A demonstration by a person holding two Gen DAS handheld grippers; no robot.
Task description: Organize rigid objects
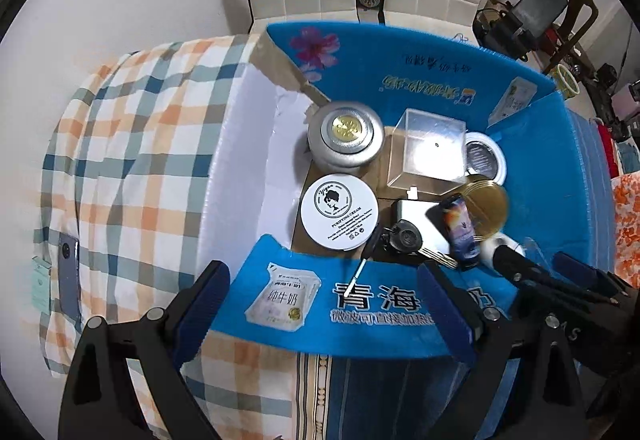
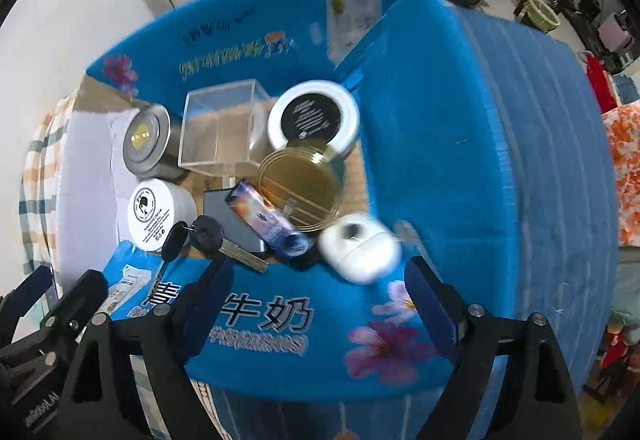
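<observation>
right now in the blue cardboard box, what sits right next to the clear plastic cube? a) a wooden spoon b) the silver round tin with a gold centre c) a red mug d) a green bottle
b: the silver round tin with a gold centre stands directly beside the clear plastic cube inside the blue cardboard box.

Both grippers (image 1: 324,304) (image 2: 320,300) open, downward.
</observation>
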